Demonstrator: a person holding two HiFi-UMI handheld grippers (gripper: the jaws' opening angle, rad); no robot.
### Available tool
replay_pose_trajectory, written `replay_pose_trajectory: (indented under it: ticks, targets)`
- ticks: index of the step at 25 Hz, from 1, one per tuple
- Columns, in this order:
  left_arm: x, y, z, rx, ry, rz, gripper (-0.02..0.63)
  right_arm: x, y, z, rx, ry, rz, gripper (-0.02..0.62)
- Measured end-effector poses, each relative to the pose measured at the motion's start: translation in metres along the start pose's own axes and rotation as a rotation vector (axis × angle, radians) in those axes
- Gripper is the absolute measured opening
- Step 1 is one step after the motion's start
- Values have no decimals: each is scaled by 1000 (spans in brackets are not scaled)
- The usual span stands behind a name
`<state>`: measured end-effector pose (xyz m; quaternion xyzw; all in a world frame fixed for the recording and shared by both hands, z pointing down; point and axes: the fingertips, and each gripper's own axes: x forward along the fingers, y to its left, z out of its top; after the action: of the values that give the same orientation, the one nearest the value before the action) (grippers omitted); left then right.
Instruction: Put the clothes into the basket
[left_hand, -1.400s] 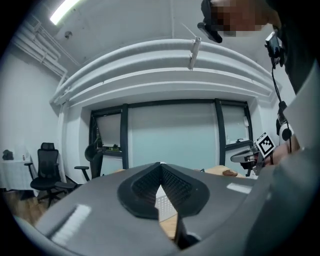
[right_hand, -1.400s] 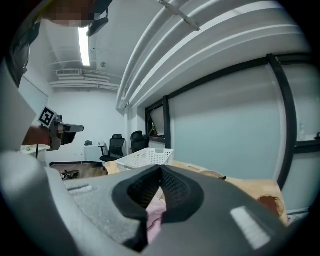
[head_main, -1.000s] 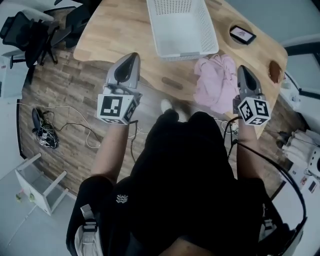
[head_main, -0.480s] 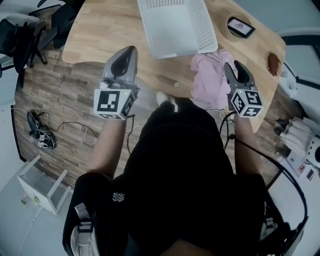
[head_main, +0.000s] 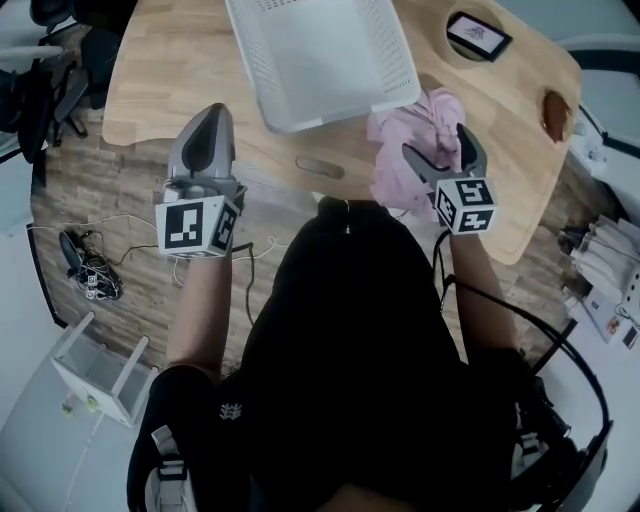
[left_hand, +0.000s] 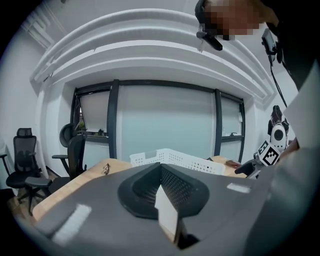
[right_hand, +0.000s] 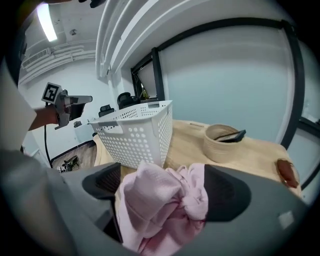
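Only its own view shows pink clothes (right_hand: 145, 210) between the right hand-held gripper's (right_hand: 165, 187) just-opened jaws, the left hand-held gripper (left_hand: 161, 166) closed.

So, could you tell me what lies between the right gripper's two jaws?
The pink garment lies bunched between the jaws of the right gripper, which have just been opening; the right gripper view shows this.

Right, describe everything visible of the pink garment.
The pink garment is soft, knit-looking cloth, crumpled in a heap on the wooden table, beside the white basket, not in it. The right gripper, whose jaws have just been opening, straddles it with jaws wide apart.
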<state>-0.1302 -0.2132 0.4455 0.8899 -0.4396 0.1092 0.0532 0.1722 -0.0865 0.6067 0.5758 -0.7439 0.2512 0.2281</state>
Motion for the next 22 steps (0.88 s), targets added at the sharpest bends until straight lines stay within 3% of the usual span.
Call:
replay_pose_trajectory:
  ticks: [7,14,18,22]
  targets:
    - [19,-8,-28,-12,67,1,6,25,-7,-37,11,83,8,548]
    - [23,-10,-52,-20,121,4,6,47,-29,-62,-34,144,-94,548]
    - [23,-9,-60,-21,142,11,6,56,-39,-65,-29,131,-103,547]
    - [23,-10,-62,-24,148,17,6,54,-45,-64,-1,128,-83,472]
